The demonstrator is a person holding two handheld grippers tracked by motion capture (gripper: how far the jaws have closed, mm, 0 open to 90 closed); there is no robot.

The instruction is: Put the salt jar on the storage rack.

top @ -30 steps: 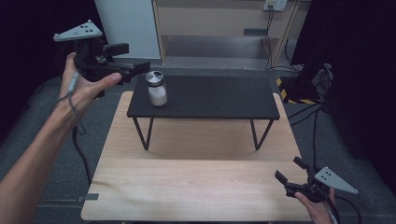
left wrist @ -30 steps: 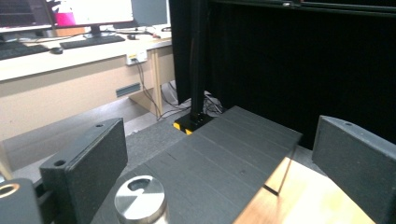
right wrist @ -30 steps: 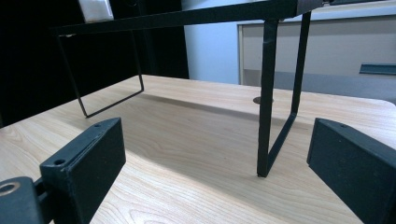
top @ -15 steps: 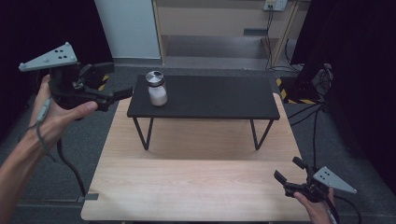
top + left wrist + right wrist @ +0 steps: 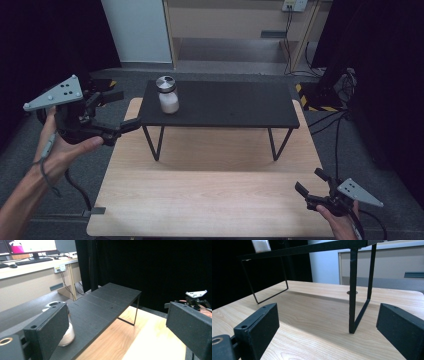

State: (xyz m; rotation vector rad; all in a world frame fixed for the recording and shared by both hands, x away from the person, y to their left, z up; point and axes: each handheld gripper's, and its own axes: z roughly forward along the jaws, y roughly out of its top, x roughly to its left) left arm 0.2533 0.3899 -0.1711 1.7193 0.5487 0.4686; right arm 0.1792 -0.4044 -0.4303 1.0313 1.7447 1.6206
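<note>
Over the wooden table (image 5: 210,195), left claw (image 5: 119,111) and right claw (image 5: 311,182) gape wide, empty.

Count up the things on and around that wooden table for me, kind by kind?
Wooden table: 1
Black raised shelf: 1
Jar: 1
Handheld grippers: 2, left, right
Total: 5

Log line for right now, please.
left tongs: open, raised left of black shelf | right tongs: open, low | lidded glass jar of white powder: on shelf, untouched
</note>
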